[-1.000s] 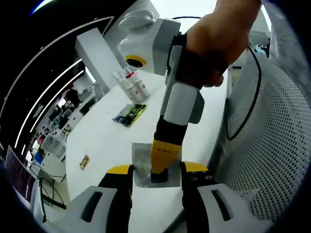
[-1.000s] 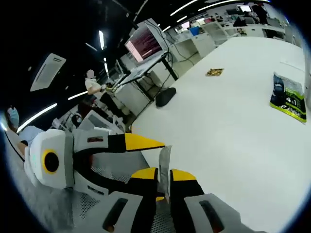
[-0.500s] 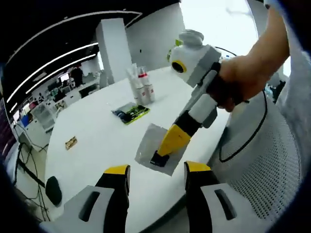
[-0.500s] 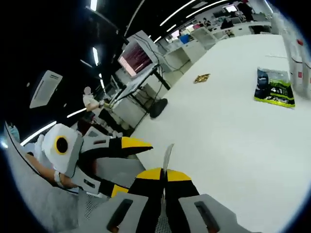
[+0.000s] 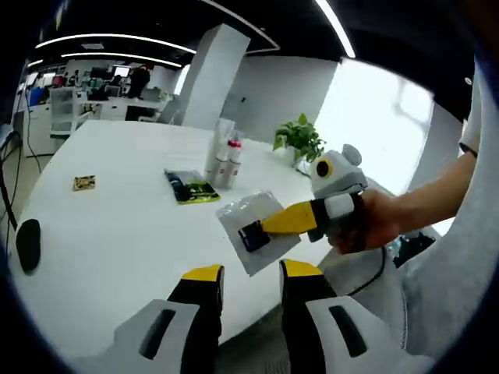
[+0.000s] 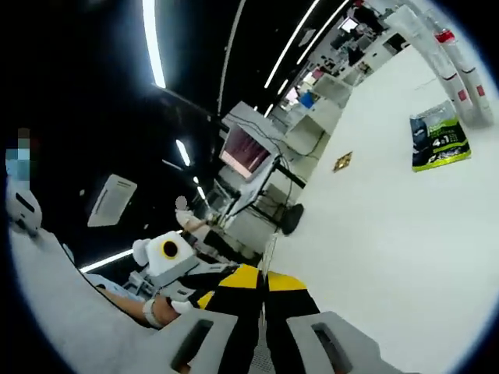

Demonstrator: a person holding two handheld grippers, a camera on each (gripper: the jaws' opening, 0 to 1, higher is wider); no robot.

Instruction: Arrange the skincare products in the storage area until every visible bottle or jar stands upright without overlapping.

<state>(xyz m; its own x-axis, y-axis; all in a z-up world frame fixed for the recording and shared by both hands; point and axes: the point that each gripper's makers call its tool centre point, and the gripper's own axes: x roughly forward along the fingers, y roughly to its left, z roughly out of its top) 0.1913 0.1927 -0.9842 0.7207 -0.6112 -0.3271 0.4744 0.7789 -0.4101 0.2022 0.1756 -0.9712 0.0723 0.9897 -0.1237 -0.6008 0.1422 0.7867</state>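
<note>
Raised off the white table (image 5: 101,249) since a second ago: flat silver foil sachet (image 5: 253,230), clamped in right gripper (image 5: 251,235). Left gripper (image 5: 251,279): jaws apart, empty, below sachet. Beyond sachet: green-black packet (image 5: 189,188), upright white tubes (image 5: 224,162).

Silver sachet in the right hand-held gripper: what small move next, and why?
Probably carry the silver sachet, clamped in the right hand-held gripper and held off the white table, toward the tubes standing beyond the green packet. The left hand-held gripper is open.
</note>
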